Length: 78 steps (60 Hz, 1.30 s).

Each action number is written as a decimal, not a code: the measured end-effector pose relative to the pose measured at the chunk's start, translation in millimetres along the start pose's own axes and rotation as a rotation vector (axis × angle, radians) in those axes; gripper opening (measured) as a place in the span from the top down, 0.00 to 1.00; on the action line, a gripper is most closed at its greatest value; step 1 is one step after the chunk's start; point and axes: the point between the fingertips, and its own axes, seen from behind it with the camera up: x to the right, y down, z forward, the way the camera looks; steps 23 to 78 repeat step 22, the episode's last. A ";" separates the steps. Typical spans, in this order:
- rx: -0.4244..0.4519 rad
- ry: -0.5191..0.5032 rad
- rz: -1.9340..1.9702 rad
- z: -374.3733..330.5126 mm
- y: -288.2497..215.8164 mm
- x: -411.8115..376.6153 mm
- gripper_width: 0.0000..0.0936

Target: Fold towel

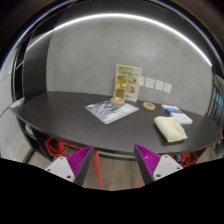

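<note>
Well beyond the parted fingers (112, 165), on the table (60, 110): folded towel (111, 110) mid-table; small ring-shaped object (149, 105) just right of it; block (170, 127) near the front right edge; poster (127, 85) behind, against the wall (90, 55).

— What do the fingers (113, 165) hold?
— Nothing. They stand apart, magenta pads (152, 158) facing inward, with bare gap between them and the near edge of the dark table (60, 112) ahead.
— And the towel?
— A pale folded towel (170, 127) lies on the table's right part, beyond the right finger.
— Anything else up there?
— A flat printed sheet or booklet (111, 110) near the middle, a small ring-shaped thing (149, 105) behind it, and an upright card with pictures (127, 83) against the grey wall (80, 55). Something red (53, 148) shows under the table; I cannot tell what.
</note>
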 end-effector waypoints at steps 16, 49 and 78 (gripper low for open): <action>-0.039 -0.078 0.032 -10.5 20.4 -43.7 0.12; -0.085 -0.068 0.003 -0.3 44.3 -20.8 0.12; -0.085 -0.068 0.003 -0.3 44.3 -20.8 0.12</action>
